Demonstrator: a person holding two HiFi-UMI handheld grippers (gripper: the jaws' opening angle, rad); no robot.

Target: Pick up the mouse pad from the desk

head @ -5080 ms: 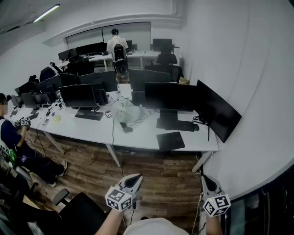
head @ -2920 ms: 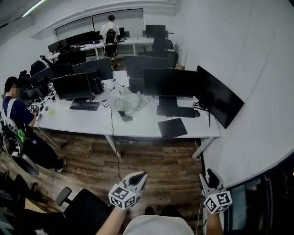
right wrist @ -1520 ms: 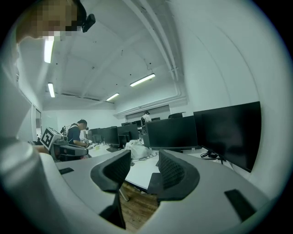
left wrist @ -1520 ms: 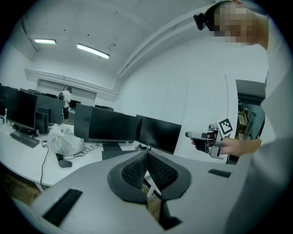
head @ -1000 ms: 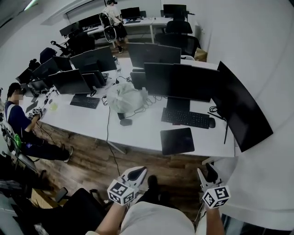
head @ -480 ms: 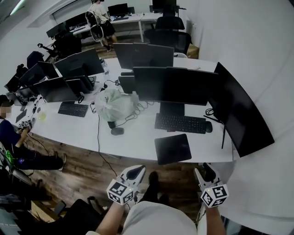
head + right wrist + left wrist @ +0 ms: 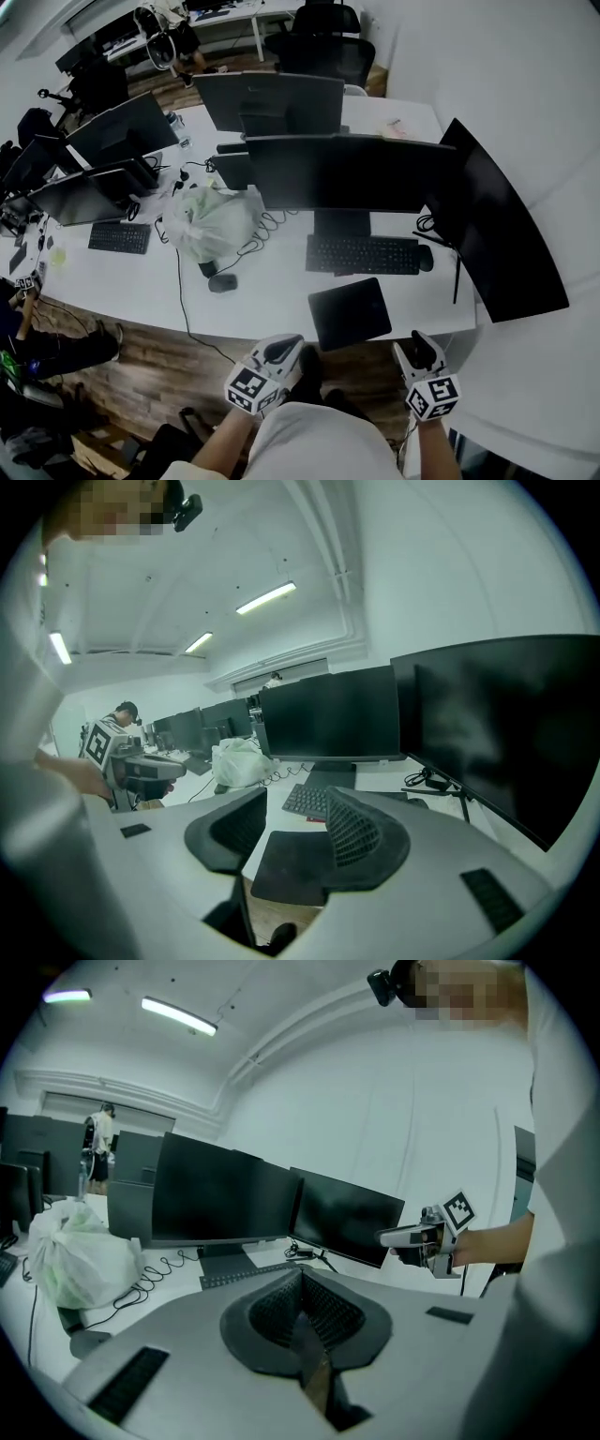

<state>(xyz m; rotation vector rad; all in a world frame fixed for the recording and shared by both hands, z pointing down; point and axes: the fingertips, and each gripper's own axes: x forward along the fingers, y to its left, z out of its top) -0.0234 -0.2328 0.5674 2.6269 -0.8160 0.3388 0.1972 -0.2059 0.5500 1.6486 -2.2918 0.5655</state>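
The mouse pad (image 7: 349, 313) is a dark square lying at the front edge of the white desk (image 7: 272, 302), below the black keyboard (image 7: 361, 254). My left gripper (image 7: 283, 350) hangs just in front of the desk edge, left of the pad; in the left gripper view its pads (image 7: 300, 1283) meet with nothing between them. My right gripper (image 7: 418, 346) is off the pad's right front corner, apart from it. Its jaws (image 7: 291, 832) stand open and empty, and the mouse pad (image 7: 286, 860) shows through the gap ahead.
Behind the pad stand the keyboard (image 7: 309, 801), a mouse (image 7: 427, 259) and several dark monitors (image 7: 349, 172). A white plastic bag (image 7: 208, 220) and a second mouse (image 7: 222, 282) lie to the left, with a cable running off the desk. Wooden floor lies below.
The view has closed in on the desk. Both grippers have moved forward toward the desk's front edge, and the mouse pad now lies just ahead of them.
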